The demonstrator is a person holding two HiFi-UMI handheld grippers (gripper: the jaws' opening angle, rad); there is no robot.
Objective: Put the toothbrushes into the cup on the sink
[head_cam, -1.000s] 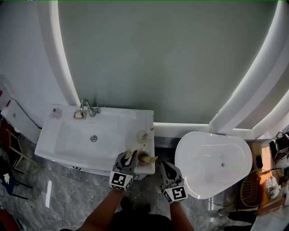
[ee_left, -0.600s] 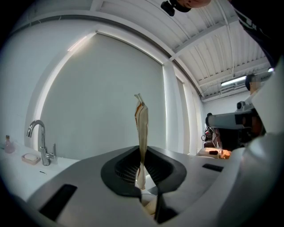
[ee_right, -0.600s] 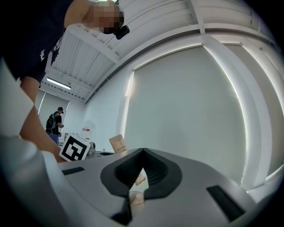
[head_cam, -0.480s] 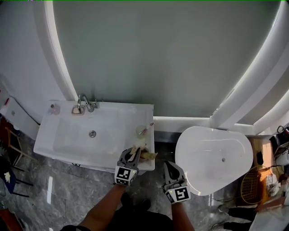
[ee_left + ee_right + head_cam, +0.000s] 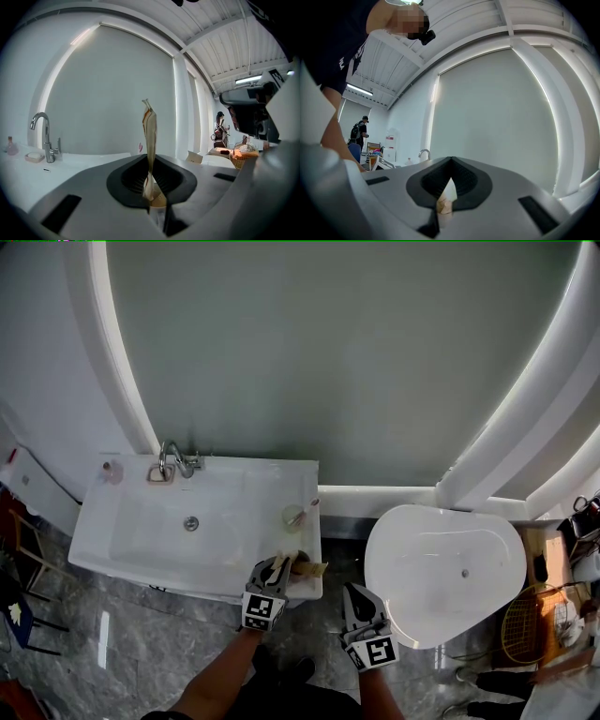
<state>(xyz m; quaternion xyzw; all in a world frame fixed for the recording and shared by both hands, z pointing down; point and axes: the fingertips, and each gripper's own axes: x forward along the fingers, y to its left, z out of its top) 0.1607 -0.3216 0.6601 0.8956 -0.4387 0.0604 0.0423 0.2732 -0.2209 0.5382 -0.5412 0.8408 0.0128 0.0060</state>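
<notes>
On the white sink (image 5: 141, 559), near its right edge, stands the clear cup (image 5: 294, 516) with a pink toothbrush (image 5: 310, 506) in it. My left gripper (image 5: 279, 567) hovers over the sink's front right corner, shut on a thin beige toothbrush packet (image 5: 307, 568). In the left gripper view this packet (image 5: 150, 136) stands upright, edge-on, between the jaws of the left gripper (image 5: 152, 194). My right gripper (image 5: 353, 591) hangs off the sink, between it and the white bowl. In the right gripper view the right gripper (image 5: 443, 206) is shut on a small pale scrap of wrapper (image 5: 449, 192).
A chrome faucet (image 5: 178, 463), a soap dish (image 5: 157, 475) and a small pink bottle (image 5: 112, 469) stand along the sink's back edge. A large white bowl (image 5: 441, 573) stands to the right, with a basket (image 5: 534, 622) beyond it. A person (image 5: 220, 124) stands far off.
The head camera has drifted a little. Both grippers stay shut by the sink's front right corner, with the beige packet still in the left one.
</notes>
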